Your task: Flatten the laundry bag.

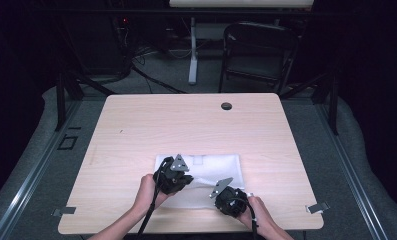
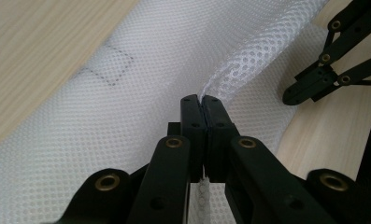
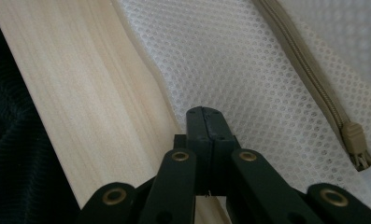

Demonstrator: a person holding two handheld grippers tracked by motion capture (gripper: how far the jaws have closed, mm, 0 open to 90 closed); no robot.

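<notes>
White mesh bag [image 1: 206, 175] lies flat near the front edge of the wooden table [image 1: 136, 125], between both hands. The left gripper [image 2: 202, 100] has its jaws clamped on a raised fold of the mesh. The right gripper [image 3: 206, 112] has its jaws pressed together at the bag's edge, near a beige zipper [image 3: 314, 88]; whether it pinches fabric is unclear.

The high view looks down on the table [image 1: 136, 125]; both gripper views sit close over the same mesh bag [image 2: 80, 154].
</notes>
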